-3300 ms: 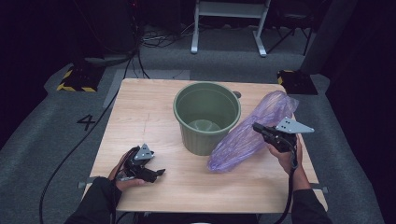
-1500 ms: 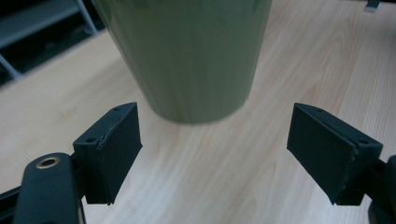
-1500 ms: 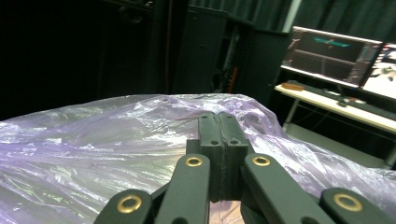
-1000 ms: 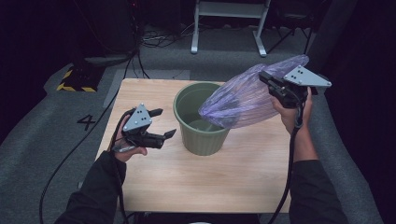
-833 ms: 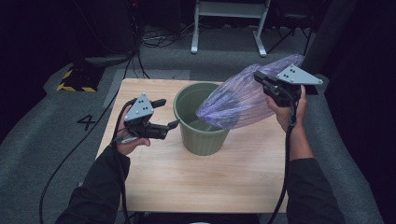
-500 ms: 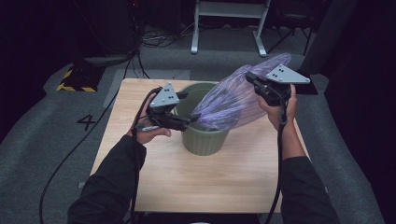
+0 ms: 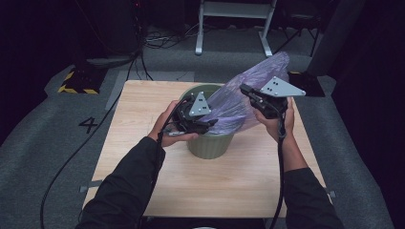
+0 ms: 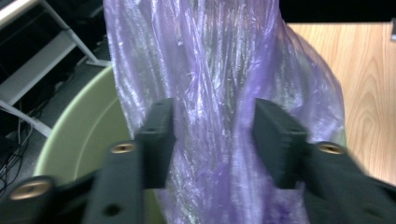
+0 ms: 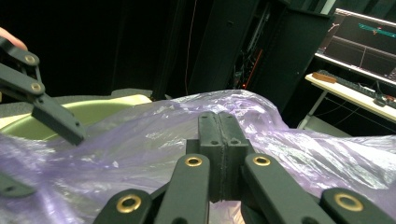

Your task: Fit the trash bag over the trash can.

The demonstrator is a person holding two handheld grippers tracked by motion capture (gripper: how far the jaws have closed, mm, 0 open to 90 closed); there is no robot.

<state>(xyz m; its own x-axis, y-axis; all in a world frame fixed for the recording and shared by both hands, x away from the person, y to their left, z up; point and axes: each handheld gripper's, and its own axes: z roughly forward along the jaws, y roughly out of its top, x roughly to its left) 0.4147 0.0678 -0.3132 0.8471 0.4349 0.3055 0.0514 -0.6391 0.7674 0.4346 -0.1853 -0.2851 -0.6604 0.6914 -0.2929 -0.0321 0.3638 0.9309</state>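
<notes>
A crumpled purple plastic bag (image 7: 248, 81) hangs slanted over a green bucket (image 7: 210, 143) that stands mid-table, its lower end inside the rim. My right gripper (image 7: 246, 89) holds the bag's upper part; in the right gripper view its jaws (image 9: 218, 135) are pressed together on the film (image 9: 140, 140). At the bucket's near-left rim, my left gripper (image 7: 210, 125) reaches onto the bag's lower end. In the left gripper view the jaws (image 8: 217, 135) have just been closing and stand on either side of the gathered folds (image 8: 210, 70). A gap remains between them, above the bucket (image 8: 70, 140).
The wooden table (image 7: 143, 124) has bare room left of and in front of the bucket. Grey carpet lies around it, with a number 4 (image 7: 88, 125) and a yellow-and-black block (image 7: 76, 81). A white frame (image 7: 234, 9) and cables are behind.
The left gripper swung right from the table's left side to the bucket rim and its jaws narrowed around the bag. The right gripper brought the bag left and lower over the bucket.
</notes>
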